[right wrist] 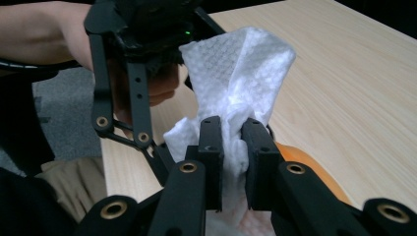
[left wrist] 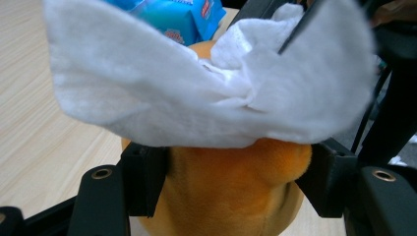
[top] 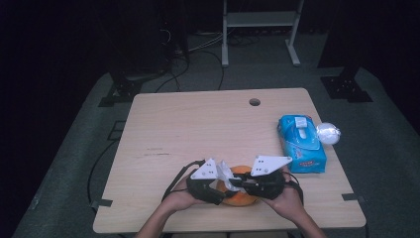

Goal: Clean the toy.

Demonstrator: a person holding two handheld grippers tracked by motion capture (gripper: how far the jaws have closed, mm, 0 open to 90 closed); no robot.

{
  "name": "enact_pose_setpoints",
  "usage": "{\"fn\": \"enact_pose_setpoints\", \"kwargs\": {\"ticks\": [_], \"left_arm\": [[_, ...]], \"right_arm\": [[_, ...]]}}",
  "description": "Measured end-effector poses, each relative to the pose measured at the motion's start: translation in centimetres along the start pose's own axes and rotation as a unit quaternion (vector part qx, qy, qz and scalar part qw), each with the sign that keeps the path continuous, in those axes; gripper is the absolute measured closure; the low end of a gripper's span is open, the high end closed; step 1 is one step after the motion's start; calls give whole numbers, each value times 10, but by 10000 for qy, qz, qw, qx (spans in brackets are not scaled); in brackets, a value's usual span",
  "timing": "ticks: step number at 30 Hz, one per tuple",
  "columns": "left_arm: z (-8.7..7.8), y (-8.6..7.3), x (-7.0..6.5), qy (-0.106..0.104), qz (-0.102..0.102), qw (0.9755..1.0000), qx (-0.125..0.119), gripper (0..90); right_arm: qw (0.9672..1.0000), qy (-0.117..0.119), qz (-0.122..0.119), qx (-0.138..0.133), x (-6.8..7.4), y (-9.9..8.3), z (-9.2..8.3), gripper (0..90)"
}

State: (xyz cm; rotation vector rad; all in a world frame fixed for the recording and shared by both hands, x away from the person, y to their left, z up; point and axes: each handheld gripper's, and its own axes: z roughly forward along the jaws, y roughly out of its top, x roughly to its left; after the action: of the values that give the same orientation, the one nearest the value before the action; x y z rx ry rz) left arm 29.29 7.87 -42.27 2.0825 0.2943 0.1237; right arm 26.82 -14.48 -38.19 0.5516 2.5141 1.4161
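Near the front edge of the pale wooden table (top: 198,124), the left gripper (left wrist: 236,184) clamps a soft orange plush toy (left wrist: 231,191) between its jaws. Over it, the right gripper (right wrist: 231,147) pinches a crumpled white wet wipe (right wrist: 241,69), draped across the toy's top. A blue wipes pack (top: 302,144) lies well to the right.

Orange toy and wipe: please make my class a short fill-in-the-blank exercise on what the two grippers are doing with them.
1. The left gripper grips a soft toy coloured ____.
2. The right gripper is shut on a white ____.
3. The blue pack lies on the table to the ____ of the toy in the high view.
4. Beside the pack sits a crumpled white ____.

Missing words: orange; wipe; right; ball
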Motion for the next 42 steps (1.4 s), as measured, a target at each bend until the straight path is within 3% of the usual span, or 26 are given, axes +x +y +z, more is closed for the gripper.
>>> {"fn": "enact_pose_setpoints", "kwargs": {"ticks": [3,7,9,11,14,17,21,28,31,36,40,42], "left_arm": [[-2,-3,4,-7,-69,10000,13,358],[-4,-7,8,-125,-205,9997,44,357],[-5,-6,8,-187,-165,9996,99,336],[-5,-1,8,-165,-193,9995,178,238],[-7,4,8,-107,-241,9996,-132,182],[-6,3,5,-32,-17,10000,-46,252],[-8,-3,12,-10,-191,9998,-6,342],[-14,-10,24,1,-560,9984,33,358],[-14,-12,24,43,-524,9986,33,358],[-16,-18,29,56,-691,9975,-103,338],[-17,-18,31,87,-728,9973,-60,338],[-16,-17,30,90,-730,9973,-49,338]], "right_arm": [[9997,-230,119,35,-10,-4,-5,795],[9973,-553,471,85,-30,-18,-15,797],[9967,-503,633,55,-35,-22,-16,798],[9971,-465,591,74,-31,-23,-12,799],[9985,-245,493,-14,-24,-19,-5,799],[9993,-221,294,-6,-14,-13,0,798],[9989,-261,388,-12,-21,-16,-4,798],[9961,-353,807,68,-41,-34,-12,798],[9963,-353,780,1,-37,-29,-13,798],[9981,-231,564,68,-28,-23,-10,798],[9963,-288,783,208,-42,-34,-10,797],[9939,-233,1052,232,-51,-42,-12,798]]}}
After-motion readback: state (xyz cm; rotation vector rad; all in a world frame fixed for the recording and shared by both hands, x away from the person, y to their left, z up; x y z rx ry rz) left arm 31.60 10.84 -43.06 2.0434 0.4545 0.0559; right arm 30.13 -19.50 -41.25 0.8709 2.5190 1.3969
